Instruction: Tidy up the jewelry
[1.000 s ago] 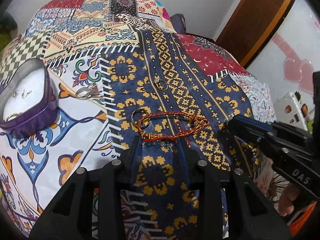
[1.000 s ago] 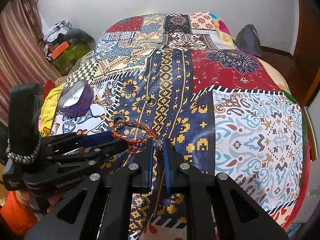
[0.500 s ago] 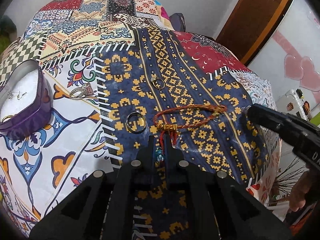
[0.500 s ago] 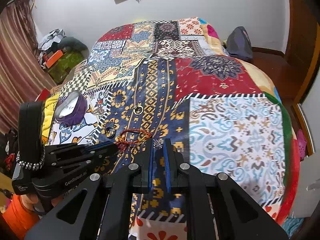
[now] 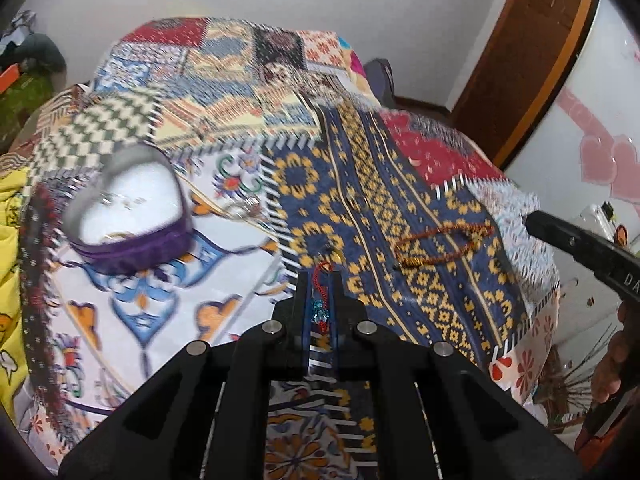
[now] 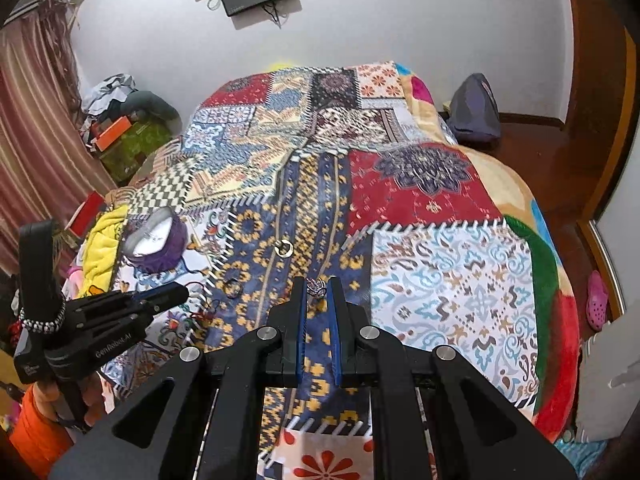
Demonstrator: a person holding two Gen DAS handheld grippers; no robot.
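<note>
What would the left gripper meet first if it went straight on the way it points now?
Probably the dark ring on the quilt, just beyond the left gripper; depth is unclear.

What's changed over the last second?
The left gripper closed on the bracelet's red beaded tail and lifted it back. The right gripper rose, still gripping the silver ring. The purple box, gold ring and dark ring stayed put.

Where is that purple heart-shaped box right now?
In the left wrist view, the purple box sits on the quilt's left side, near the yellow cloth.
</note>
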